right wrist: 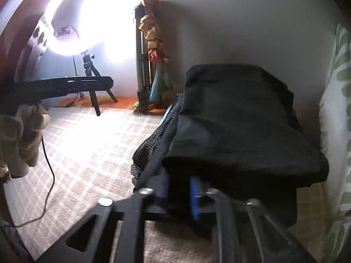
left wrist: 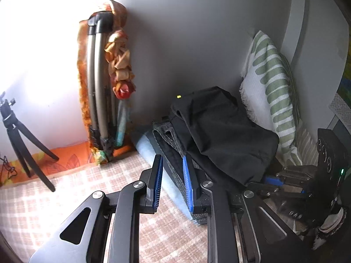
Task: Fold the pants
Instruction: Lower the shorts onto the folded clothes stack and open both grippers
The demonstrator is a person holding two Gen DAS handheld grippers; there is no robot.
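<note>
To set the folded black pants [right wrist: 239, 120] atop the stack, the right claw [right wrist: 178, 189] pinches their edge while the left claw [left wrist: 172, 184] hangs spread.

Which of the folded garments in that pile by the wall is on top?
The black pants lie on top, plain and dark. Under them shows a grey checked garment, and a light blue one at the bottom.
</note>
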